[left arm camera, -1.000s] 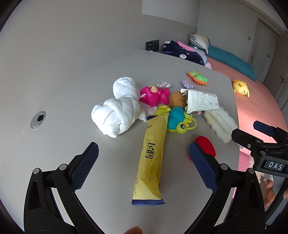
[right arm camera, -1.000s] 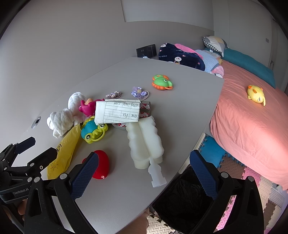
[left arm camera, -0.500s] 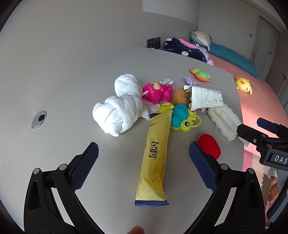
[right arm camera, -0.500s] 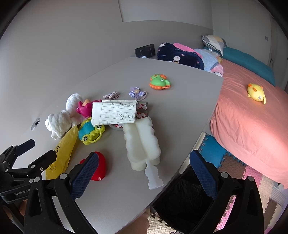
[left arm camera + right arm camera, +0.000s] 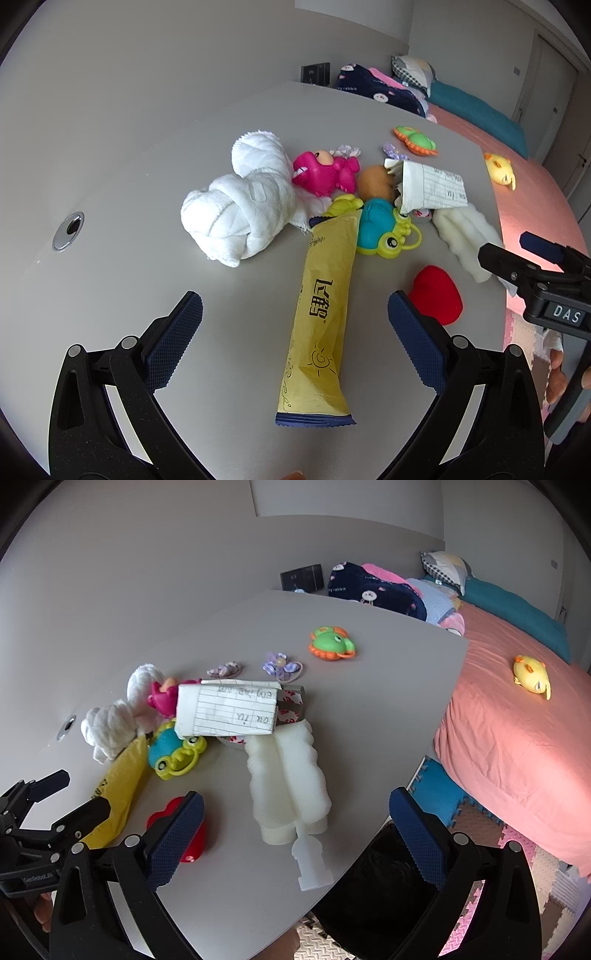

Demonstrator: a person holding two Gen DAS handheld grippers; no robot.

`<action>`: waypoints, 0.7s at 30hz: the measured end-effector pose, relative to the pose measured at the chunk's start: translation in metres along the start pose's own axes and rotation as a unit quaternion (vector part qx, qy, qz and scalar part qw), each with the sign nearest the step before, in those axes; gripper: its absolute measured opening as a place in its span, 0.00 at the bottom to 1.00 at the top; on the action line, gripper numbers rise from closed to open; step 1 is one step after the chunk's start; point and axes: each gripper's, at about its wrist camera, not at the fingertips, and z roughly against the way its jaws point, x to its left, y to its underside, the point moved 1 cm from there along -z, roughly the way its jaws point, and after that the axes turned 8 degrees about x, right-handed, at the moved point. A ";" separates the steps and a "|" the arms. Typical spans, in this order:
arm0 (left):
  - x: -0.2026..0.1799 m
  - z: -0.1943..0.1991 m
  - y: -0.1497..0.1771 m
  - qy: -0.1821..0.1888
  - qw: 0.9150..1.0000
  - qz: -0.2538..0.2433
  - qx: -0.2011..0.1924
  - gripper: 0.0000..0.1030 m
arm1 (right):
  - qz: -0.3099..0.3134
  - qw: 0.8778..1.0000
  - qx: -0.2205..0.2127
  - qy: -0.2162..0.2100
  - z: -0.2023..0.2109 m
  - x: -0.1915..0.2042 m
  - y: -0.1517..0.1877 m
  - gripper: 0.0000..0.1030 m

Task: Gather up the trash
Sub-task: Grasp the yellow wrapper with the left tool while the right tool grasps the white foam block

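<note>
A long yellow snack wrapper (image 5: 325, 314) lies on the grey table (image 5: 147, 155), running away from my left gripper (image 5: 295, 332), which is open and empty just above its near end. The wrapper also shows in the right wrist view (image 5: 118, 786). A folded lined paper (image 5: 227, 709) rests on the toy pile, and white foam packing (image 5: 286, 779) lies in front of it. My right gripper (image 5: 295, 834) is open and empty over the table's near right corner. A black-lined trash bin (image 5: 384, 893) stands on the floor below that corner.
Toys crowd the table's middle: a white rolled towel (image 5: 240, 206), a pink dinosaur (image 5: 325, 173), a teal frog rattle (image 5: 380, 229), a red heart (image 5: 436, 295), a green turtle (image 5: 330, 644). A pink bed (image 5: 517, 716) with a yellow toy stands to the right.
Both grippers have drifted slightly; the table objects sit a little further left in the right wrist view and a little higher in the left. Nothing was grasped or moved.
</note>
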 end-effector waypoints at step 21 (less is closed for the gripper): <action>-0.008 -0.025 0.006 -0.006 1.000 -0.016 0.025 0.35 | 0.028 0.999 0.029 -0.003 -0.032 0.008 -0.011 0.38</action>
